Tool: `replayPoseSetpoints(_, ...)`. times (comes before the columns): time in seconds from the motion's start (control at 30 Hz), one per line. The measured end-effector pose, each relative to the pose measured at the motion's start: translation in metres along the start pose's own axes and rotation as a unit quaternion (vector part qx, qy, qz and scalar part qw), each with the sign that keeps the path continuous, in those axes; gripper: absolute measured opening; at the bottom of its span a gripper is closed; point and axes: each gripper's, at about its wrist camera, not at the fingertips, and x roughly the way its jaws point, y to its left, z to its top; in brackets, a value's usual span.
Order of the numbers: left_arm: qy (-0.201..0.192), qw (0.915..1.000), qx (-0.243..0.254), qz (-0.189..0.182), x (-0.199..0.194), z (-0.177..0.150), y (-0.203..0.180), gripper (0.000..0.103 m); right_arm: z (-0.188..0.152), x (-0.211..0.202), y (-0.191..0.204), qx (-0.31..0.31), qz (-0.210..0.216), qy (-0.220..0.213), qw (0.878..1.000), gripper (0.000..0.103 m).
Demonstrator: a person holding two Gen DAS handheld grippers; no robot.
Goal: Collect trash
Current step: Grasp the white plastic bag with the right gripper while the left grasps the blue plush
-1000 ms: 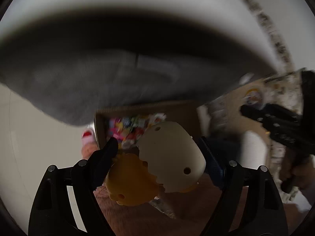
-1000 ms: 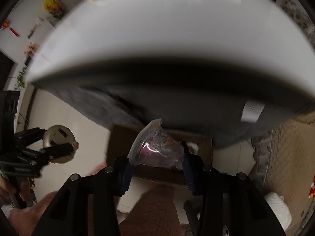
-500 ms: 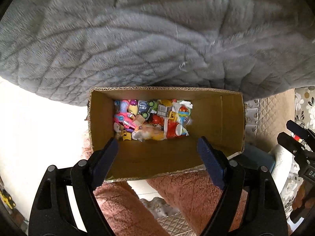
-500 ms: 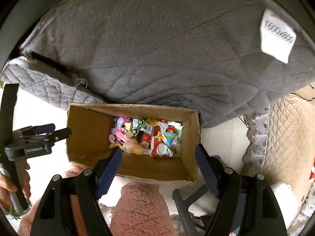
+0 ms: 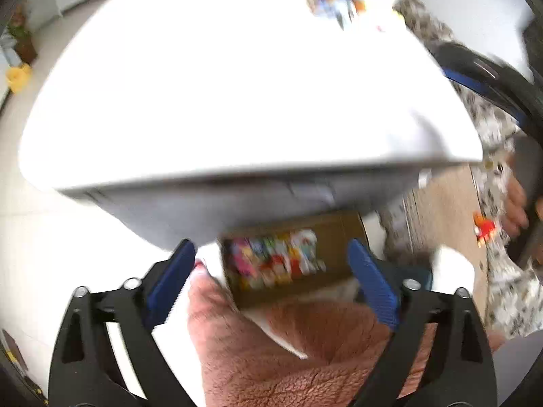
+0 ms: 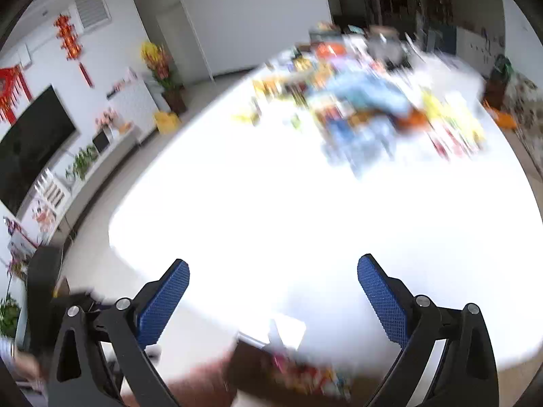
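Note:
My left gripper point(image 5: 269, 247) hangs over the near edge of a white table point(image 5: 237, 84), jaws opening, nothing between them. Past the blue pads point(image 5: 169, 281), below the edge, a cardboard box point(image 5: 339, 230) holds several colourful bits of trash point(image 5: 278, 261). My right gripper point(image 6: 273, 263) is higher and looks across the table top point(image 6: 271, 203); its jaws are also opening and hold nothing. A blurred heap of colourful wrappers and trash point(image 6: 366, 108) lies on the far side of the table. The box point(image 6: 247, 356) shows at the bottom of the right wrist view.
A person's leg in pinkish-brown fleece point(image 5: 305, 356) is below the left gripper. A grey quilted cloth point(image 5: 237, 203) hangs under the table edge. A hand point(image 5: 516, 203) and a small red toy point(image 5: 485, 230) show at the right. A television point(image 6: 30, 139) and plants stand along the left wall.
A second ago the left jaws held yellow and cream shell pieces and the right a clear plastic cup. Both then hung empty over the box. Now both have risen above the table edge, jaws wider.

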Motion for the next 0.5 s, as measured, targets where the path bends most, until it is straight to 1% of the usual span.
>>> replayPoseSetpoints(0.07,-0.027,0.9996,-0.013,-0.002,-0.017,0.016,0.018,0.090,0.043,0.032,0.015,-0.007,0.003,-0.017,1.000,0.098)
replayPoseSetpoints(0.1,-0.039,0.9990,-0.021,0.002,-0.025,0.026,0.031,0.090,0.063,0.050,0.022,-0.011,-0.003,-0.021,1.000,0.098)
replayPoseSetpoints(0.13,-0.043,0.9987,-0.025,0.005,-0.029,0.030,0.036,0.090,0.089,0.074,0.028,-0.017,-0.009,-0.020,1.000,0.097)
replayPoseSetpoints(0.17,-0.049,0.9983,-0.030,0.011,-0.033,0.037,0.045,0.090,0.102,0.092,0.032,-0.020,-0.015,-0.017,1.000,0.097)
replayPoseSetpoints(0.23,-0.056,0.9973,-0.044,0.021,-0.039,0.048,0.068,0.090,0.136,0.131,0.035,-0.028,-0.035,-0.006,0.999,0.097)
replayPoseSetpoints(0.3,-0.059,0.9964,-0.056,0.027,-0.042,0.054,0.086,0.090,0.167,0.173,0.039,-0.043,-0.061,0.018,0.997,0.097)
replayPoseSetpoints(0.37,-0.054,0.9958,-0.067,0.030,-0.039,0.057,0.107,0.090,0.189,0.214,0.036,-0.055,-0.090,0.049,0.993,0.097)
replayPoseSetpoints(0.4,-0.050,0.9957,-0.072,0.031,-0.038,0.060,0.116,0.090,0.198,0.232,0.032,-0.059,-0.106,0.066,0.990,0.095)
replayPoseSetpoints(0.43,-0.045,0.9955,-0.078,0.029,-0.036,0.061,0.127,0.090,0.203,0.245,0.029,-0.063,-0.120,0.079,0.988,0.086)
replayPoseSetpoints(0.47,-0.040,0.9955,-0.082,0.025,-0.032,0.063,0.141,0.090,0.207,0.263,0.022,-0.067,-0.141,0.102,0.983,0.080)
replayPoseSetpoints(0.5,-0.038,0.9956,-0.083,0.023,-0.032,0.064,0.146,0.090,0.207,0.269,0.017,-0.065,-0.144,0.115,0.981,0.074)
